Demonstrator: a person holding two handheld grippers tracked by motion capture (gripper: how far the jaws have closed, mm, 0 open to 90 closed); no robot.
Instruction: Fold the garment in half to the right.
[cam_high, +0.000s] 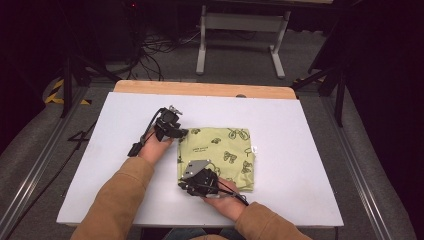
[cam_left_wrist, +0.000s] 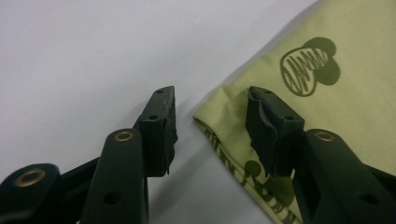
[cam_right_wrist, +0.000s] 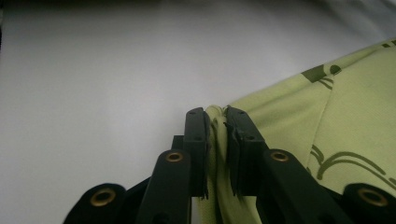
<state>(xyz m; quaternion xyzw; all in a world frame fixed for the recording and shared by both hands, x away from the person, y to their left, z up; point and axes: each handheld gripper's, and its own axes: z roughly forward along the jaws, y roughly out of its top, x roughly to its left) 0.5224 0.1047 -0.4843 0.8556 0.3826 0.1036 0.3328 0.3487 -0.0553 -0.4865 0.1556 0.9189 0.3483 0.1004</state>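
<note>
Overhead, your folded green cloth lies mid-bench, left tool at its far left corner, right tool at the near one. Along the left tool, jaws stand partly apart astride the cloth's corner, seemingly not pressing. Along the right tool, jaws pinch a cloth fold.

Folded cloth lies on the table, slightly right of centre. Left gripper sits at the cloth's far left corner; right gripper at its near left corner. Desk frame stands beyond the table.
</note>
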